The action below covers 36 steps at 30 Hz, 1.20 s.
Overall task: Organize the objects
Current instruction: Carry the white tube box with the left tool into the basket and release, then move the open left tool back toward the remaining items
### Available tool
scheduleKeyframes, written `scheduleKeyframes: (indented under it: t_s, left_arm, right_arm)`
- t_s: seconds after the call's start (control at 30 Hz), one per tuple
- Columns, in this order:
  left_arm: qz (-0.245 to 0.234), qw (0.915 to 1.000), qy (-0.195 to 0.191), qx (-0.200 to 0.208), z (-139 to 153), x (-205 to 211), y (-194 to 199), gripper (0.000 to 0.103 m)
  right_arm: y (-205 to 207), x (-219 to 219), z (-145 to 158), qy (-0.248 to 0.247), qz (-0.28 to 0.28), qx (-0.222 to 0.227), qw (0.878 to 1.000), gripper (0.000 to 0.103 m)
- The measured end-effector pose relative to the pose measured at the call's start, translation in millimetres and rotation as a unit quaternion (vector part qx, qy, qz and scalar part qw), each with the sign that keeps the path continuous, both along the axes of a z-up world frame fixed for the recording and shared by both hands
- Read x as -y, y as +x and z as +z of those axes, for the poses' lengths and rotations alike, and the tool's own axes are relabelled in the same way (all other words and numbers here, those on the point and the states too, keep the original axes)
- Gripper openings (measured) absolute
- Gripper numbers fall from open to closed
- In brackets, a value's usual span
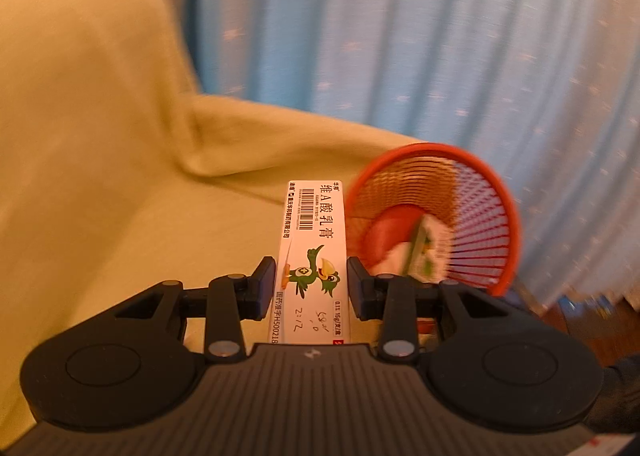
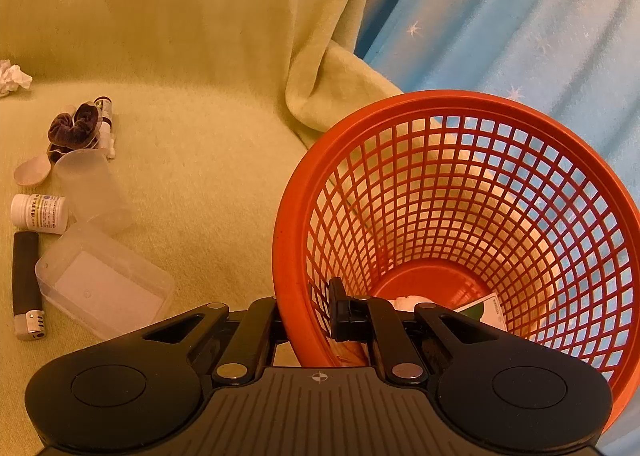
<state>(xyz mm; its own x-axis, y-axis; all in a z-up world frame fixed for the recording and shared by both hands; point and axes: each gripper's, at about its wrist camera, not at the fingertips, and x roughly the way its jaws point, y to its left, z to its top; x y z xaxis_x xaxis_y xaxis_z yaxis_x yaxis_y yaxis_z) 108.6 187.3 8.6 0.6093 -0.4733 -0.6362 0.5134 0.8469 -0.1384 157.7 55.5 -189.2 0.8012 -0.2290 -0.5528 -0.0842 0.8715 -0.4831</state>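
Clamping a long white ointment box (image 1: 310,256) between the pads of the left gripper (image 1: 312,284), gripping its narrow sides near the back so the printed face and the front end are sticking out, free to go in first. Carrying it in the air just beside the red basket (image 1: 496,192), probably heading for the opening. Pinching the near rim of that same red basket (image 2: 288,224) with the right gripper (image 2: 308,316), jaws clenched on the wall, likely tilting it toward the box. Already holding another small carton and something white at the bottom. Showing stiff plastic lattice, round and tapering. Waiting toward the left edge of the soft yellow-green sofa cover (image 2: 200,96): a frosted cup (image 2: 94,188), a clear lidded case (image 2: 104,288), a pill bottle (image 2: 38,212), a lighter (image 2: 26,284).
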Motion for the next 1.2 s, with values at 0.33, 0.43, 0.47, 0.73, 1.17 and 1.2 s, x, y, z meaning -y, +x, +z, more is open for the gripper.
scheduleKeyframes:
  t_s: [0.33, 0.43, 0.47, 0.73, 1.17, 1.2]
  left_arm:
    - [-0.111, 0.9937, 0.005, -0.004, -1, 91, 13, 0.033]
    - [-0.111, 0.9937, -0.012, -0.008, -7, 106, 22, 0.033]
    - [-0.107, 0.9942, -0.015, -0.005, -7, 107, 24, 0.033]
    - [0.004, 0.9997, -0.022, 0.011, -3, 54, 34, 0.038]
    - [0.254, 0.9662, 0.038, -0.027, -57, -101, 1, 0.056]
    - [0.262, 0.9635, 0.043, -0.034, -65, -105, -2, 0.056]
  right_arm:
    - [-1, 0, 0, -0.001, 0.001, -0.001, 1.000, 0.005]
    - [-1, 0, 0, 0.000, 0.001, -0.001, 1.000, 0.005]
    - [-1, 0, 0, 0.000, 0.001, -0.001, 1.000, 0.005]
    - [-1, 3, 2, 0.007, 0.001, -0.003, 1.000, 0.005]
    - [0, 6, 3, 0.016, 0.000, -0.002, 1.000, 0.005]
    - [0, 5, 3, 0.015, 0.000, -0.002, 1.000, 0.005]
